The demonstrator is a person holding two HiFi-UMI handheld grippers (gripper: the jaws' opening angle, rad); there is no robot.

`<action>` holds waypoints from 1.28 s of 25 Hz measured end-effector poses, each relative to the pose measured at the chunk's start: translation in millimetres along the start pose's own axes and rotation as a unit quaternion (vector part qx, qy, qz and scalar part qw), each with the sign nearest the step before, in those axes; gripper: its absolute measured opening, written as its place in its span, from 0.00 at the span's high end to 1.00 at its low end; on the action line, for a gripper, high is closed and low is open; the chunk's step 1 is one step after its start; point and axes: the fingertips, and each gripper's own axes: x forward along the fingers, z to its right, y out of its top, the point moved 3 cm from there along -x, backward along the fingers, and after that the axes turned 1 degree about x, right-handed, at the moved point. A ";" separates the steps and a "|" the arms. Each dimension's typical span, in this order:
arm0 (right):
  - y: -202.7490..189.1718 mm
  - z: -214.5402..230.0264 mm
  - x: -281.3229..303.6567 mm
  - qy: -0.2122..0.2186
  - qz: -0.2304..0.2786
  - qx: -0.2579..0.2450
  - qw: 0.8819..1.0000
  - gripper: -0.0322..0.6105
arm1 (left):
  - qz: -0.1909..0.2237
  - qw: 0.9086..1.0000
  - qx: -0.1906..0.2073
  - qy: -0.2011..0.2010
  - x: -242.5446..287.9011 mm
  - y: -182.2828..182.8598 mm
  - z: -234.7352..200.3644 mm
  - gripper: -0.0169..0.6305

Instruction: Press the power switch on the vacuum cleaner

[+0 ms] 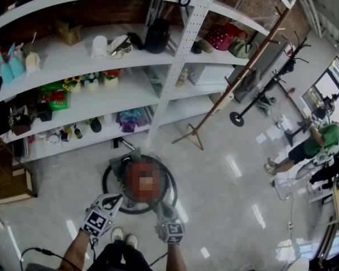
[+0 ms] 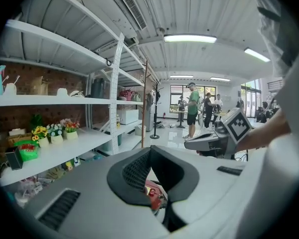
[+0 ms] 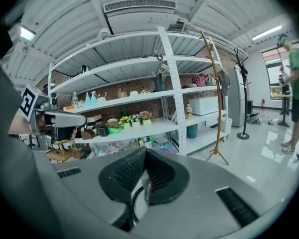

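The vacuum cleaner (image 1: 123,165) stands on the floor before the shelves. Its round red body is covered by a mosaic patch and ringed by a black hose (image 1: 105,183). My left gripper (image 1: 114,199) hovers over the vacuum's near left side, jaws shut and empty. The right gripper (image 1: 161,208) hangs over the near right side, also shut and empty. In the left gripper view, the closed left gripper (image 2: 150,151) leaves a gap showing the red vacuum top (image 2: 152,193) with a small round button. The right gripper (image 3: 145,152) shows the hose (image 3: 133,203) through its gap.
White shelving (image 1: 175,66) with flowers, bags and bottles runs behind the vacuum. A wooden coat stand (image 1: 199,135) leans at the right. Cardboard boxes (image 1: 11,185) sit at the left. A person in green (image 1: 319,140) stands far right. A cable (image 1: 37,252) lies near my feet.
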 end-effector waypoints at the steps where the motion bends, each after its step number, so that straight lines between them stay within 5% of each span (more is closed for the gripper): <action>1: 3.8 -2.5 -4.6 0.000 0.002 0.002 1.000 0.93 | 0.000 1.000 0.000 0.000 -3.2 3.0 2.0 0.98; 32: 71.0 -35.5 -87.8 0.014 0.025 -0.023 0.999 0.93 | 0.025 0.999 0.026 0.015 -57.1 72.1 31.0 0.98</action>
